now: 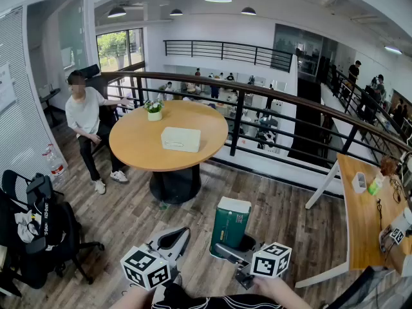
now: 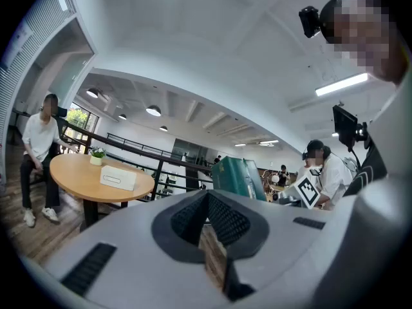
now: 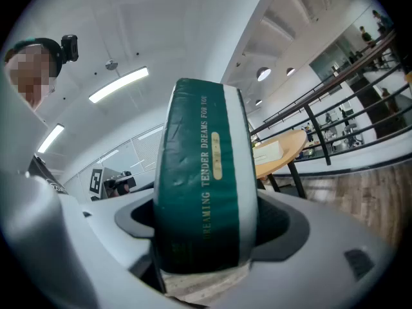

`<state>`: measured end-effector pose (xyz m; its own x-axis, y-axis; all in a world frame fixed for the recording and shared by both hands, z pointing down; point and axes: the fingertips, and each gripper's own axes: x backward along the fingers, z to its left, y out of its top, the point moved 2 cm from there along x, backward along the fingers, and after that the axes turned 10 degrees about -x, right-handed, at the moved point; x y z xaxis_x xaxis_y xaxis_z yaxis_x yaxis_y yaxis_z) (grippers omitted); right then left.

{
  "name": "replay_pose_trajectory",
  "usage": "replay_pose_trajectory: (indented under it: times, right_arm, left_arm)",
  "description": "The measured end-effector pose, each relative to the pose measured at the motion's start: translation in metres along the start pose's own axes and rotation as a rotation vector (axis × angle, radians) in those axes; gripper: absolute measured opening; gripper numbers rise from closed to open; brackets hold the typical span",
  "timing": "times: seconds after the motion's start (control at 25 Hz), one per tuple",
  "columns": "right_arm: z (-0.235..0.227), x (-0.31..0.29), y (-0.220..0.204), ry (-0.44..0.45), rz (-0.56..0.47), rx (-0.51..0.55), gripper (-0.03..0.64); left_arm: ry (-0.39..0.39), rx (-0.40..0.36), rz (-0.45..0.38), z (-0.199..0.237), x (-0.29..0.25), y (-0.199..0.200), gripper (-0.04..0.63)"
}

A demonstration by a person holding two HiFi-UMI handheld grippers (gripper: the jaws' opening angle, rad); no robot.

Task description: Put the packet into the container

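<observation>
The only words that can be read run lengthwise down the dark green side of the packet (image 3: 203, 172), in pale capitals: "DREAMING TENDER DREAMS FOR YOU". The first letter is partly hidden at the lower end. Just beside that line, on the same green side, is a narrow gold label (image 3: 217, 150) whose print is too small to read.

The left cube (image 1: 147, 267) and the right cube (image 1: 271, 260), below the packet on either side, carry black-and-white square code markers with no letters or numbers. Far left of the packet, a black bag (image 1: 46, 212) bears white print too small to read.
</observation>
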<state>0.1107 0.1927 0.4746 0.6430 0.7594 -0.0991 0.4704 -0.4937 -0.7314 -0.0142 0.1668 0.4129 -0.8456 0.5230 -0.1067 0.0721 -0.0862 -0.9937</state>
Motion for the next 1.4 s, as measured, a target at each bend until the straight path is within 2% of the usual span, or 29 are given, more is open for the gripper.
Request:
replay_pose_trajectory:
  times: [0.84,1.12,1.4]
  right_arm:
    - [-0.016,-0.017,0.004,0.009,0.007,-0.016,0.410]
    - [-0.037,-0.051,0.012,-0.013,0.019,-0.023,0.410]
    - [-0.072,-0.099,0.041,-0.055,0.031,-0.017,0.410]
  left_arm:
    - [0.024,0.023,0.014,0.020,-0.005,-0.012,0.005]
    - [0.019,0.049,0.022,0.063,-0.020,-0.022,0.005]
    - [0.000,0.091,0.048,0.123,-0.060,-0.030,0.005]
